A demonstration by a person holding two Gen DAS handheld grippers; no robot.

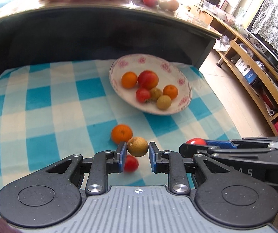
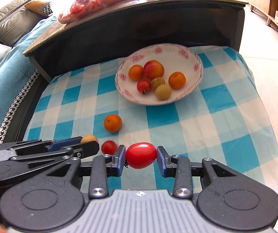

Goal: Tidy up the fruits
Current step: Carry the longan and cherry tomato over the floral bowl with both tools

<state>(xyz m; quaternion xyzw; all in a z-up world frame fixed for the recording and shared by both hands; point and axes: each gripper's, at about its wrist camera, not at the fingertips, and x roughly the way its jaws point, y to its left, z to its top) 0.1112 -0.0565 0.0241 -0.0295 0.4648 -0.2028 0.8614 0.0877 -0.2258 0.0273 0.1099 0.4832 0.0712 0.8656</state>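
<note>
bowl (image 2: 196,68) holding 6 fruits (image 2: 163,91)

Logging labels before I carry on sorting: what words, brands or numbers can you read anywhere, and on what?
"A S", after a partly hidden letter: on the right gripper, its black body, left wrist view.
Print on the blue box on the shelf: too small to read.
Label on the television: blurred.
On the plate, cloth, held tomato and held brown fruit: no text.

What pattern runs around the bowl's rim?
Pink flowers on white around the bowl rim, clearest in the right wrist view.
</note>
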